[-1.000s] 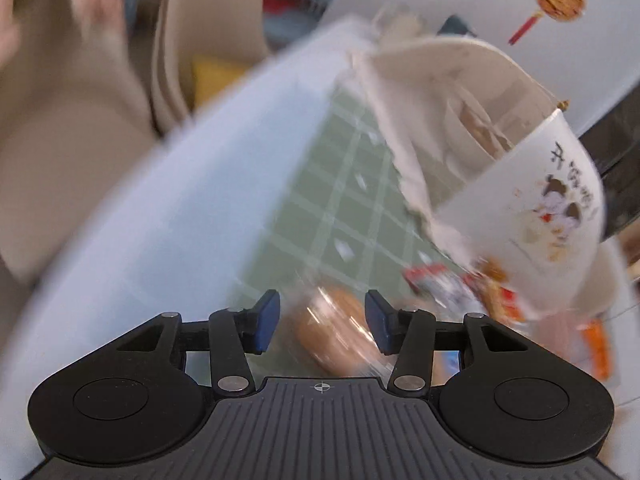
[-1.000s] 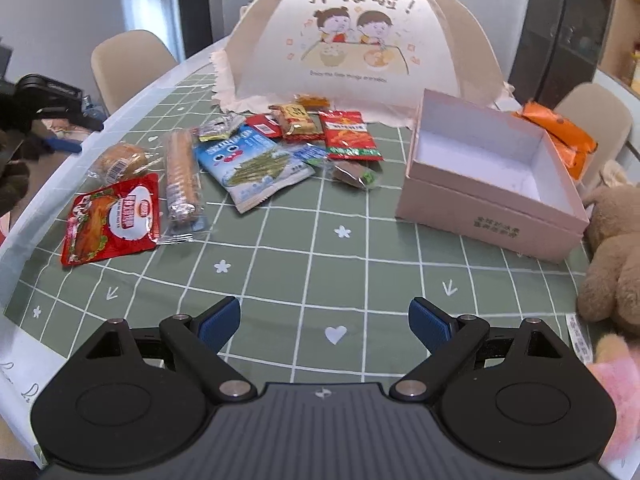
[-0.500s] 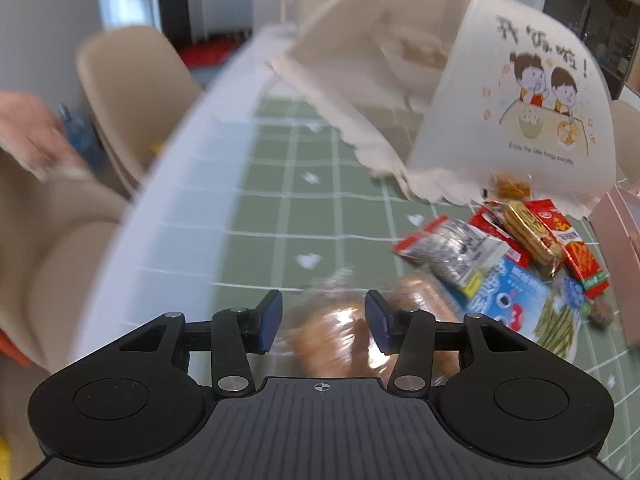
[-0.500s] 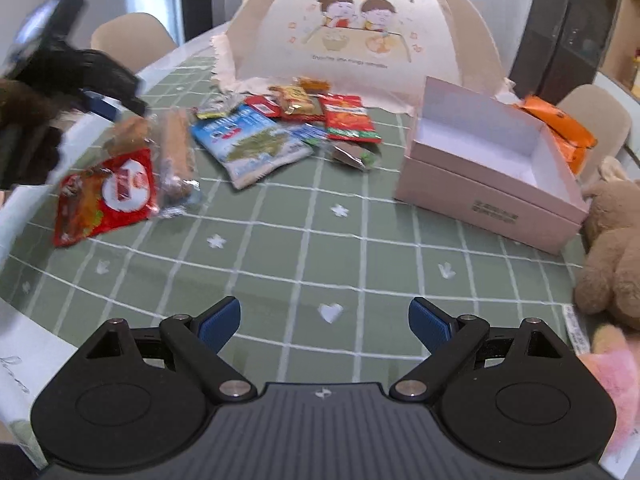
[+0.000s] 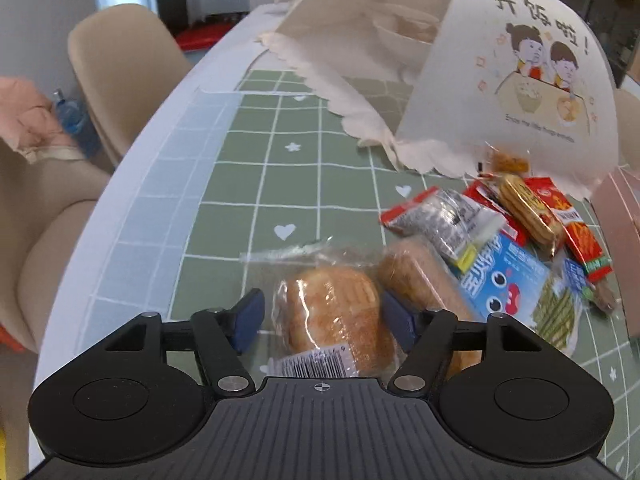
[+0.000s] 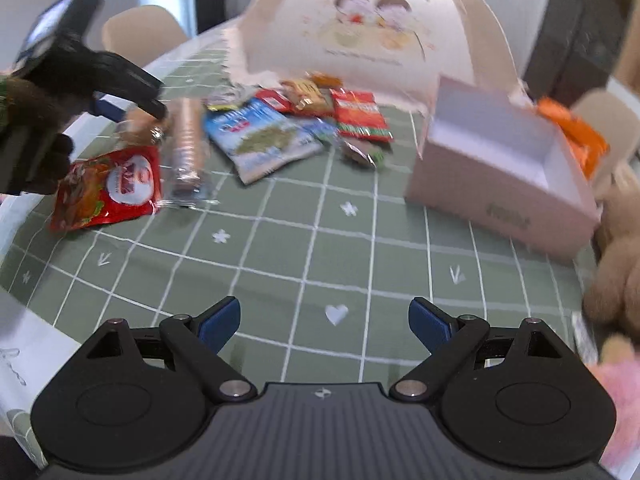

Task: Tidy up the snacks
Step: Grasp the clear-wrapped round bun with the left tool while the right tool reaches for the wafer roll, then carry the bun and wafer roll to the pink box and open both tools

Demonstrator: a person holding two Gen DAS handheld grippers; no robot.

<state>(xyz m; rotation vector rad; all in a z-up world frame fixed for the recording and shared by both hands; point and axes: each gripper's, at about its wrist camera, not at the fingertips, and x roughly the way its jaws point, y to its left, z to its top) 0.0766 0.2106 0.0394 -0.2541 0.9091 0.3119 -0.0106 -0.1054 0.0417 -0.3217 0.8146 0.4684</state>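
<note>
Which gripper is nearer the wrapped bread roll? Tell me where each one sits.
Left. The left gripper straddles the wrapped bread roll, its jaws just opened and one on each side. The right gripper hangs open over bare tablecloth, well short of the snack pile.

home dining room: round table [image 5: 256, 184] with green checked cloth, beige dining chairs [image 5: 120, 64], mesh food cover [image 5: 500, 80] over dishes, plush toy [image 6: 616, 248], dark cabinets behind.

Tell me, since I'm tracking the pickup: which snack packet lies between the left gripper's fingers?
The clear-wrapped bread bun, alone between the left gripper; the other packets lie further right.
</note>
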